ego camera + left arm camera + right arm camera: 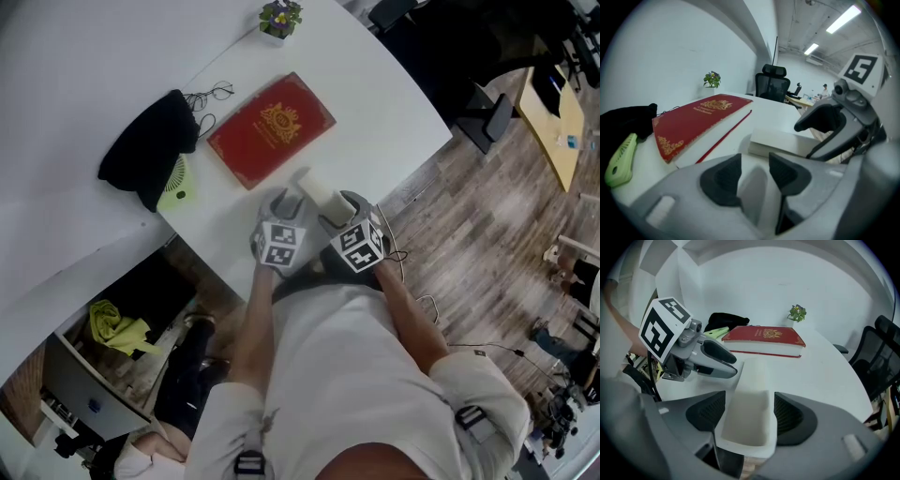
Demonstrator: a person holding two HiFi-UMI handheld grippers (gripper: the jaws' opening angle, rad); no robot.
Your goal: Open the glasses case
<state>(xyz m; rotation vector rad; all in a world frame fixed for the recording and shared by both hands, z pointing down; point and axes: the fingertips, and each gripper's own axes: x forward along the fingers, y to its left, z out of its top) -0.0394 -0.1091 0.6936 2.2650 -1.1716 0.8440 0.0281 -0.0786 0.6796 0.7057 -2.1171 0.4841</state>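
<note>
The white glasses case (317, 190) lies closed near the table's front edge. In the right gripper view the case (751, 399) runs lengthwise between the jaws of my right gripper (750, 416). Those jaws stand wide, with a thin gap beside the left pad. My left gripper (754, 174) hovers just left of the case (783, 142), its pads a little apart with nothing between them. The head view shows the left gripper (278, 208) and the right gripper (345, 208) side by side at the case's near end.
A red book (270, 127) lies behind the case. Farther left are a black cloth (150, 145), a green hand fan (178, 183) and thin glasses (208, 97). A small potted plant (279, 19) stands at the back. An office chair (772, 86) is beyond the table.
</note>
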